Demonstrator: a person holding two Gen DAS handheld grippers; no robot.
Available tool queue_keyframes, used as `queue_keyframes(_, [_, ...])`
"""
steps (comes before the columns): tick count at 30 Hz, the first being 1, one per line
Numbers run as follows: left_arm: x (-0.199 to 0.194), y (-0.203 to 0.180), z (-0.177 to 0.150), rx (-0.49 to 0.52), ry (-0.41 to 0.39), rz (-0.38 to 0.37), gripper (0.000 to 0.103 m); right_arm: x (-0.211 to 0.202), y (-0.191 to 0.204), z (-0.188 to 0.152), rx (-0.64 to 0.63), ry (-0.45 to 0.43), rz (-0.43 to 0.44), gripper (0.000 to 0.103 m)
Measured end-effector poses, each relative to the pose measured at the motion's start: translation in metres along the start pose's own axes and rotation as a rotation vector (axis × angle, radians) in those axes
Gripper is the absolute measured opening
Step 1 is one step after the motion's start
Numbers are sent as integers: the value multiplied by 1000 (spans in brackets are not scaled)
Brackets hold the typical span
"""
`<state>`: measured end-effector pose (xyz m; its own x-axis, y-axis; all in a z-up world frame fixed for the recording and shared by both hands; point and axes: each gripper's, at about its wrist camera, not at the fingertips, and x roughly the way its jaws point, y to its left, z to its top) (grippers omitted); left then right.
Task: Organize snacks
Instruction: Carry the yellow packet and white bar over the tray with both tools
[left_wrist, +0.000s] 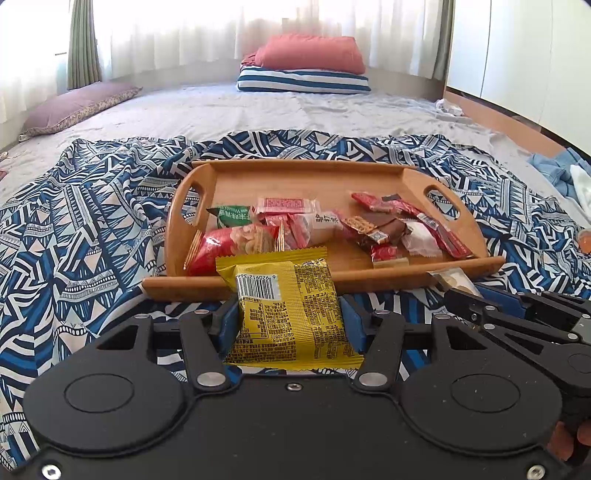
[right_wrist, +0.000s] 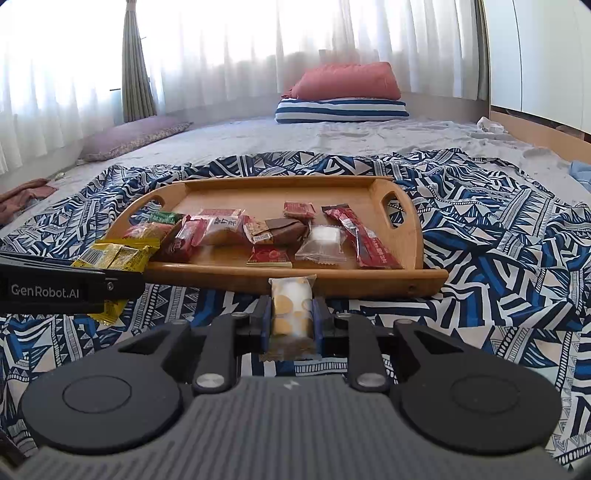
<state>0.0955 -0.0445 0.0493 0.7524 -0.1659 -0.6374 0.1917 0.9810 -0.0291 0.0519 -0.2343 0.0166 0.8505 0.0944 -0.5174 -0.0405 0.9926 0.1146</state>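
Nearest the left wrist camera, the left claw (left_wrist: 290, 321) pinches a yellow snack packet (left_wrist: 288, 310) between its blue pads, barcode side up; the packet's top edge overlaps the near rim of the wooden tray (left_wrist: 406, 275). In the right wrist view, the right claw (right_wrist: 291, 319) is pressed tight on a small clear-wrapped cookie (right_wrist: 290, 310), held just in front of the tray's near rim.

Both claws hang over a blue and white patterned cloth (left_wrist: 92, 236) spread on the bed (left_wrist: 221, 110). The tray rests on this cloth and holds a loose heap of snacks: a red bag (left_wrist: 229, 245) at the near left, a green packet (left_wrist: 231, 216) behind it, a brown bar (left_wrist: 384, 227) near the middle, a long red stick packet (right_wrist: 369, 240) towards the right, and a clear white sweet (right_wrist: 325, 243) beside it.

Farther back, a purple pillow (left_wrist: 81, 105) lies at the left edge of the bed. At the far end, a red pillow (left_wrist: 314, 53) sits on top of a striped pillow (left_wrist: 303, 81), in front of pale curtains (left_wrist: 184, 33).
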Motion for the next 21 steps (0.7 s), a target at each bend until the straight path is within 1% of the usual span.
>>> queue_keyframes(9, [-1,5,18,4,-21,-3,54,0,2,18,21,-13,-8,27])
queue_keyframes(15, [3,7,41,2,-32,-10,54,6,3,35,26,-17,-7,27])
queue_keyframes(21, [19,11,66,-11,-26,-20,54,18,4,58,32,-19,-2,27])
